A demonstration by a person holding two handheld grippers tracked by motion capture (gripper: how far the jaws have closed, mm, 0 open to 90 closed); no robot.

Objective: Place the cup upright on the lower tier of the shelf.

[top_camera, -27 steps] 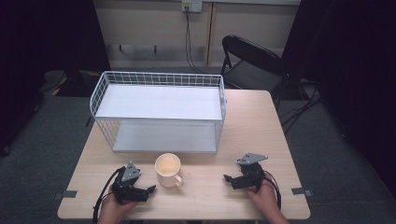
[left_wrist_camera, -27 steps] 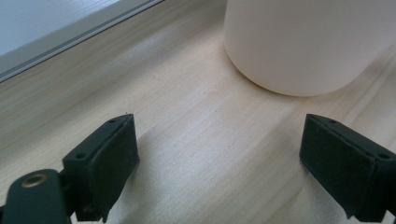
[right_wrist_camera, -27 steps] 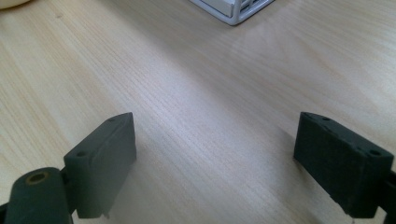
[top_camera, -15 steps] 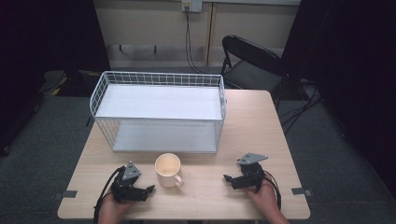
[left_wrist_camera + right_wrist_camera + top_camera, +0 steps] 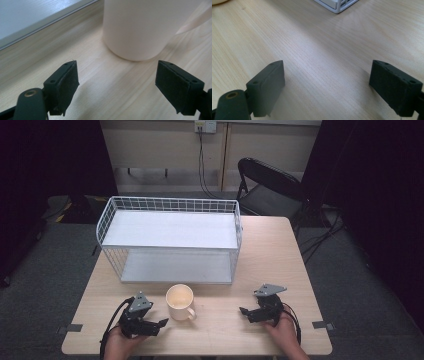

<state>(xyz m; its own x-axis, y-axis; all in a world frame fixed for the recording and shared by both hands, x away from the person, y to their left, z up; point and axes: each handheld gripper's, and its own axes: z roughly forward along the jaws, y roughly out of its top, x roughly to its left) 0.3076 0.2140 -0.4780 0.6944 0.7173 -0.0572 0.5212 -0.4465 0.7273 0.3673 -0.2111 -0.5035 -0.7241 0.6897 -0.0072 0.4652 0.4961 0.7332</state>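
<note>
Little is changed since before: both grippers are kept low on the surface point(image 5: 280, 255). Left gripper point(image 5: 117, 80) jaws are spread before the mug point(image 5: 180, 301); right gripper point(image 5: 329, 85) jaws are spread over bare wood. The mug's inside is seen from above, pale, contents unclear. The basket point(image 5: 170, 205) is seen behind it.

Cream mug point(image 5: 136, 26) cut off at the top edge in the left gripper view, rim unseen, handle partly out of frame, wire basket point(image 5: 336, 5) corner clipped in the right gripper view

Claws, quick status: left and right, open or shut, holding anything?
Left claw: open, holding nothing, cream mug just ahead.
Right claw: open, holding nothing, over bare table.
</note>
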